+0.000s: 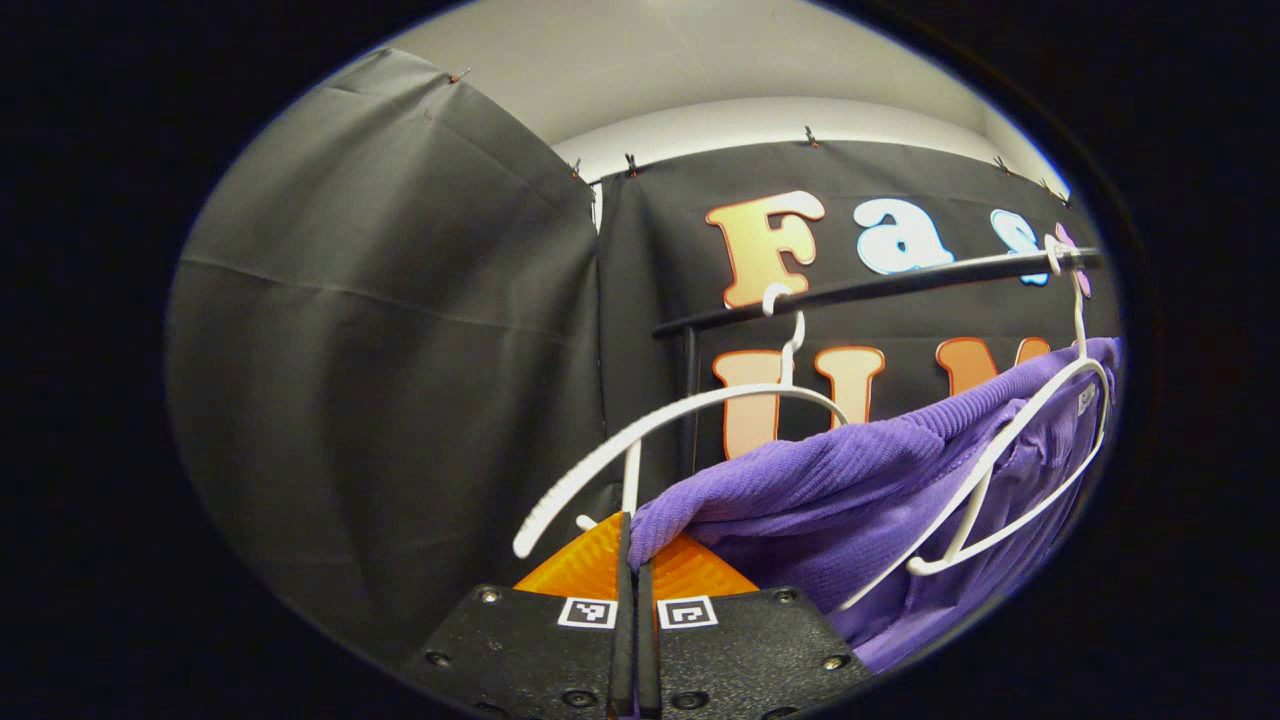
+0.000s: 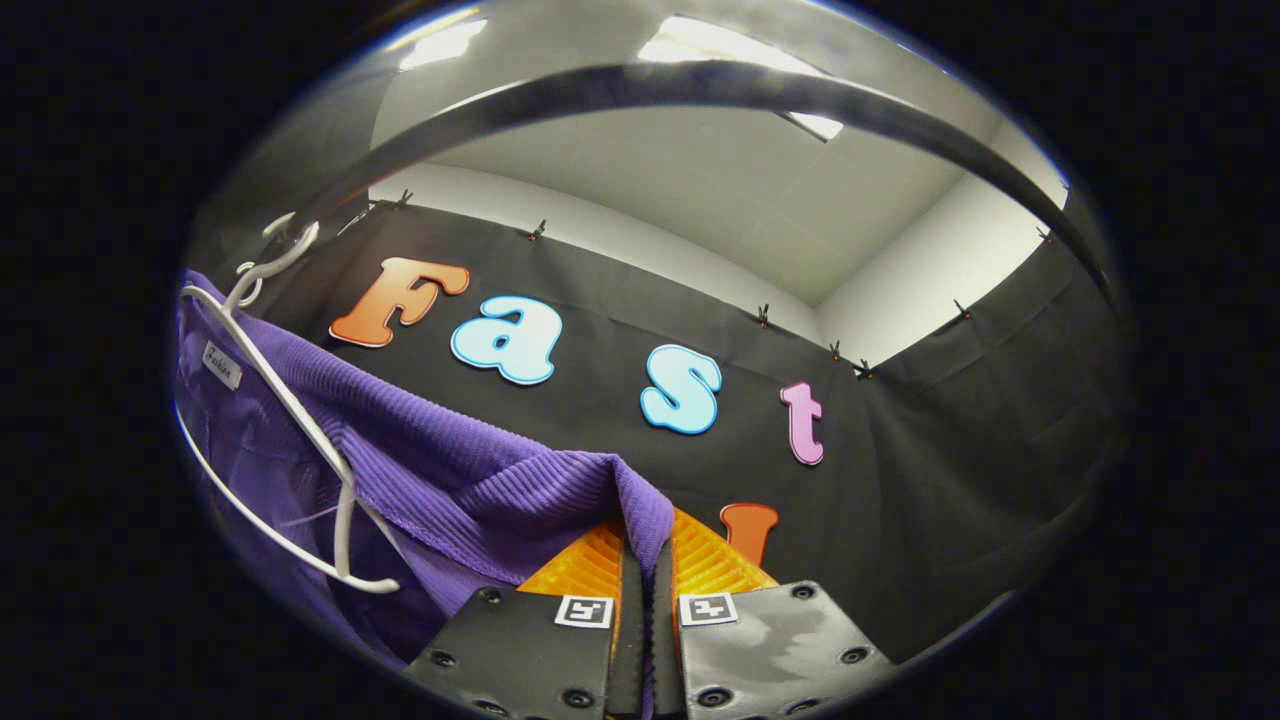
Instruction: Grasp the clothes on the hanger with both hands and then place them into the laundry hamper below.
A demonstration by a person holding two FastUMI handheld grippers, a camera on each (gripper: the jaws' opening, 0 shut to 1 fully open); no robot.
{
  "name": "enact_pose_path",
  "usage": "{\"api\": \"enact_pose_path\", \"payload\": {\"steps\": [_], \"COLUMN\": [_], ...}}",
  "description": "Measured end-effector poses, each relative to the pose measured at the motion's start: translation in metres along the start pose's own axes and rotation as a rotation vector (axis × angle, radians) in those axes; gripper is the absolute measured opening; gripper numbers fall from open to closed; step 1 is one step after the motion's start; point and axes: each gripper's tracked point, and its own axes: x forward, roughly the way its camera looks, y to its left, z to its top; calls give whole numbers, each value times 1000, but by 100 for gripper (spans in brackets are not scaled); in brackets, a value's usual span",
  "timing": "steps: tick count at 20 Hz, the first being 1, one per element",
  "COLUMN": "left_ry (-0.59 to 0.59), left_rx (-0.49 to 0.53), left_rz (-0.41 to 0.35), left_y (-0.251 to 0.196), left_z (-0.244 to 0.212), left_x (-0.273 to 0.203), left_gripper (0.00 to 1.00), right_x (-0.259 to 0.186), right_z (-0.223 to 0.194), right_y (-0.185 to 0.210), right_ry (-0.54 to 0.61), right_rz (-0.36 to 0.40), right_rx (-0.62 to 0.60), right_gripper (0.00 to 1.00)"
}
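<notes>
A purple ribbed garment [image 1: 830, 480] hangs stretched on a white hanger [image 1: 1010, 470] hooked to a black rail [image 1: 880, 288]. My left gripper [image 1: 632, 550] is shut on the garment's left shoulder corner, cloth pinched between both fingers. In the right gripper view the same purple garment [image 2: 450, 470] drapes from its white hanger [image 2: 290, 410] at the left. My right gripper [image 2: 645, 555] is shut on the other shoulder corner, the fabric folding down into the closed jaws. The rail [image 2: 700, 90] arcs close overhead in that view.
A second, bare white hanger [image 1: 660, 430] hangs on the rail just left of the garment, close above my left gripper. Black cloth walls enclose the booth on both sides, with a pale ceiling above.
</notes>
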Motion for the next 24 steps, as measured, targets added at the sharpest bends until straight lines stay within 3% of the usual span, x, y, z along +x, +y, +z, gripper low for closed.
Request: {"api": "enact_pose_path", "payload": {"steps": [3, 7, 8, 9, 16, 17, 21, 23, 24], "left_ry": [49, 91, 99, 108, 117, 118, 129, 136, 133], "left_rx": [-14, 2, 11, 11, 60, 73, 119, 106, 86], "left_rz": [-22, -19, -22, -26, -6, -1, 1, -7, -22], "left_y": [-10, -11, -8, -7, 17, 21, 26, 19, 14], "left_z": [-32, -72, -80, -87, -90, -91, -108, -112, -111], "left_x": [0, -17, -22, -29, -74, -83, -117, -127, -132], "left_gripper": [2, 2, 2, 2, 2, 2, 2, 2, 2], "right_x": [9, 10, 7, 2, -44, -53, -88, -104, -112], "right_z": [-38, -61, -65, -67, -54, -53, -78, -76, -71], "right_y": [5, 12, 10, 8, -3, -4, -8, 0, 7], "right_ry": [60, 46, 49, 53, 47, 46, 113, 136, 135], "right_rz": [14, 43, 47, 51, 108, 119, 164, 210, 239], "right_rx": [-2, 4, -1, -2, -25, -22, -22, -1, 9], "right_gripper": [11, 11, 15, 11, 11, 6, 11, 7, 11]}}
